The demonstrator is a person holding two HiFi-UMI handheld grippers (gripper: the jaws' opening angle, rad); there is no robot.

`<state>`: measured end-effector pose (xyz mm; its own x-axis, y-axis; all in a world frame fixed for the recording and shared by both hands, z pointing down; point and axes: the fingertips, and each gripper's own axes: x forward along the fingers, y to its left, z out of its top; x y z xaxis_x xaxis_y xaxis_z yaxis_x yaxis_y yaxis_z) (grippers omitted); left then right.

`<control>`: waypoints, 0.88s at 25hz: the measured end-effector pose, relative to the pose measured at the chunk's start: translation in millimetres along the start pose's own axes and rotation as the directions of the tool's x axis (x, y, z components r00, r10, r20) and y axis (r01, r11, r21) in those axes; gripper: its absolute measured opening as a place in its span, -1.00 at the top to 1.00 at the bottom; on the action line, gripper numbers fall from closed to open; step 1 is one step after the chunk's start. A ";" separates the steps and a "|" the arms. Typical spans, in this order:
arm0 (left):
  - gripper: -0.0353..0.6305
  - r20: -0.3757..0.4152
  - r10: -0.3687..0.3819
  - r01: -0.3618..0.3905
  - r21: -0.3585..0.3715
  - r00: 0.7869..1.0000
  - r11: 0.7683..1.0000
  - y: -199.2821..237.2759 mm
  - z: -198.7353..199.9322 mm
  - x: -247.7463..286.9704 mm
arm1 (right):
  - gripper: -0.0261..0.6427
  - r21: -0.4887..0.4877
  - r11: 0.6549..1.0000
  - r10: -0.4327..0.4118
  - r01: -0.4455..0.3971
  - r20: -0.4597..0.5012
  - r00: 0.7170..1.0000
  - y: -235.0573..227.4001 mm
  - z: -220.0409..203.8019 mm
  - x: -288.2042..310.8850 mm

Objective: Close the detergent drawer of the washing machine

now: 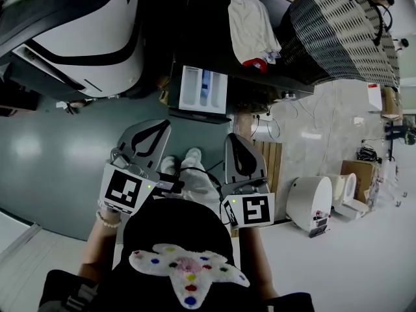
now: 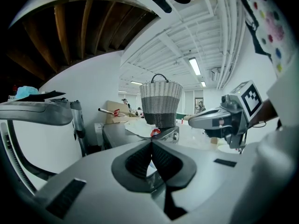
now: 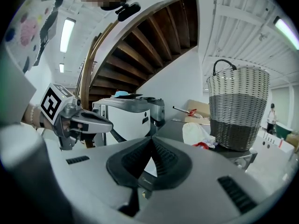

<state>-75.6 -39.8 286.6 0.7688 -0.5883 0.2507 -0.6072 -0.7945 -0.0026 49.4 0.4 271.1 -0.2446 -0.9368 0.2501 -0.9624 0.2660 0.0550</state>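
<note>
The detergent drawer (image 1: 203, 91) stands pulled out of the dark washing machine (image 1: 201, 31), its white tray open, just beyond the two grippers. The left gripper (image 2: 152, 143) and right gripper (image 3: 151, 140) hover side by side short of it. Each has its fingers (image 2: 139, 161) pressed together on nothing. A wicker basket (image 1: 338, 31) and a cloth (image 1: 253, 28) sit on the dark top, far right.

Dark washer top (image 1: 208, 25), apparently, bearing woven basket (image 1: 341, 31) and crumpled white cloth (image 1: 252, 25).
</note>
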 end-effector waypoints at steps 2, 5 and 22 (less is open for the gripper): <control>0.86 -0.009 0.004 -0.004 -0.009 1.000 1.000 -0.4 -1.5 -0.1 | 0.91 0.003 1.000 0.000 0.000 0.004 1.000 -0.9 0.6 -0.3; 0.86 0.000 0.003 -0.003 0.003 1.000 1.000 -1.3 2.1 0.2 | 0.91 0.015 1.000 0.002 -0.002 0.011 1.000 -1.1 1.9 -1.0; 0.60 0.013 0.025 -0.025 -0.035 1.000 0.999 1.8 4.6 4.1 | 0.60 0.071 0.996 0.056 -0.057 0.026 0.998 9.2 2.2 1.9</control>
<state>-72.6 -44.4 283.2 0.7559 -0.6099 0.2379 -0.6325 -0.7742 0.0248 39.8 0.6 270.0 -0.3007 -0.9260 0.2281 -0.9528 0.3024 -0.0287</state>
